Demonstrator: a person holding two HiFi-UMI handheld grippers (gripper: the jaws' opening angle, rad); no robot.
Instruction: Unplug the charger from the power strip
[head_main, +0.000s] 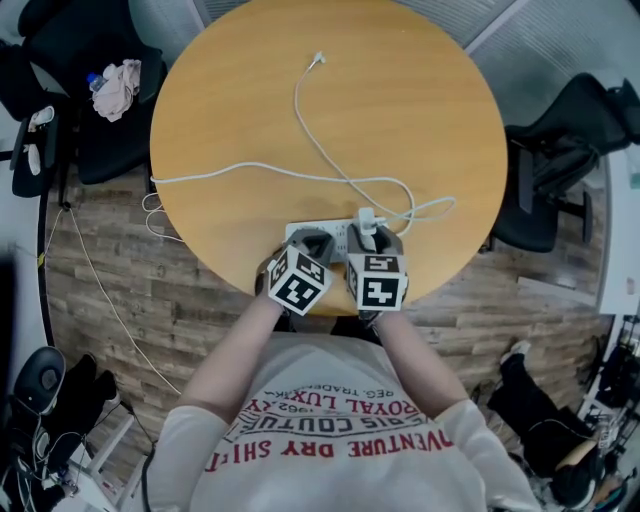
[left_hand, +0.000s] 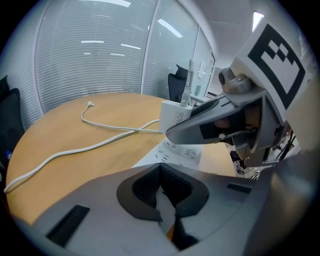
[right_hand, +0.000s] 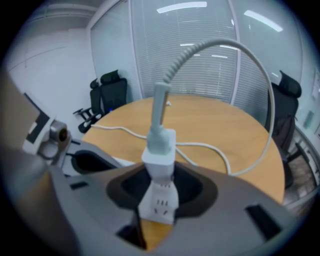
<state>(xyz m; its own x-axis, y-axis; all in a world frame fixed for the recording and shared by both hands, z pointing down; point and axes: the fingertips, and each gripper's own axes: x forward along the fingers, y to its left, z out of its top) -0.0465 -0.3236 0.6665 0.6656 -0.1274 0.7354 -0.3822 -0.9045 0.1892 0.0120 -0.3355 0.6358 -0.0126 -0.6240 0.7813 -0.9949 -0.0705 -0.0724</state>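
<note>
A white power strip (head_main: 332, 232) lies at the near edge of the round wooden table (head_main: 400, 110). A white charger (head_main: 366, 219) stands plugged into it, and its white cable (head_main: 330, 165) loops across the tabletop. My right gripper (head_main: 369, 240) is open and straddles the charger (right_hand: 159, 155), with dark gaps on both sides of it. Below the charger the strip (right_hand: 157, 211) shows between the jaws. My left gripper (head_main: 312, 246) sits beside it over the strip (left_hand: 177, 152). Its jaws (left_hand: 162, 192) stand almost together, with only a narrow slit between them.
Black office chairs stand right of the table (head_main: 560, 170) and at the back left (head_main: 70, 110), one bearing a crumpled cloth (head_main: 118, 88). A cord (head_main: 160, 215) hangs off the table's left edge to the wooden floor. Glass walls with blinds (left_hand: 95, 50) lie beyond.
</note>
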